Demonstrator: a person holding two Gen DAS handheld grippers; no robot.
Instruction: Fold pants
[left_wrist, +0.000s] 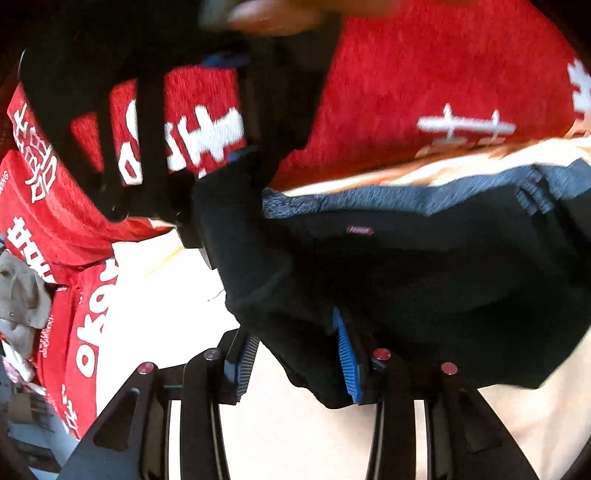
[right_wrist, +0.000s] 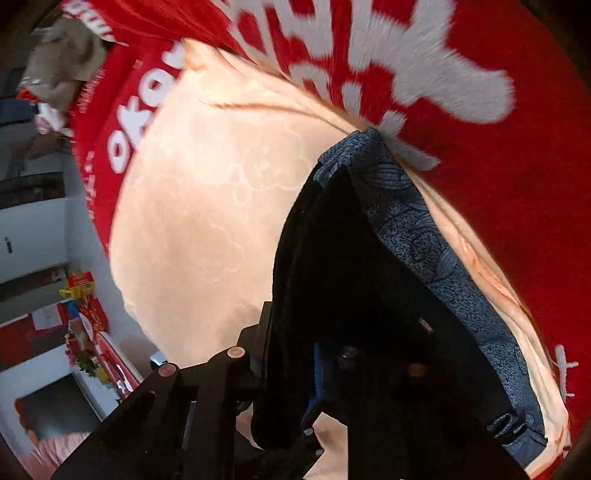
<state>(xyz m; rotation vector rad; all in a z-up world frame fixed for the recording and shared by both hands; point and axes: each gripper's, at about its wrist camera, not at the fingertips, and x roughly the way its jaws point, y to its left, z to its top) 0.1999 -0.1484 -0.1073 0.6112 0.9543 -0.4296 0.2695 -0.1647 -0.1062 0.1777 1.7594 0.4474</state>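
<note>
Both tongs are pinched on the black pants (left_wrist: 424, 280): the left gripper (left_wrist: 299, 358) on a fold of the dark cloth, the right gripper (right_wrist: 295, 373) on an edge. The pants are held over the cream sheet (right_wrist: 207, 206), beside the red blanket (left_wrist: 443, 74). Only a little cloth is bitten, so an edge could be dropped if it is tugged. The fold would then be spoiled.

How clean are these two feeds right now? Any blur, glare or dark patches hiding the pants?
Left wrist view: the red blanket is motion-smeared along the top, the black pants are one dark mass with little fold detail, and the cream sheet is blown out. Right wrist view: the blanket lettering is streaked, and the pants hide the right claw in shadow.
</note>
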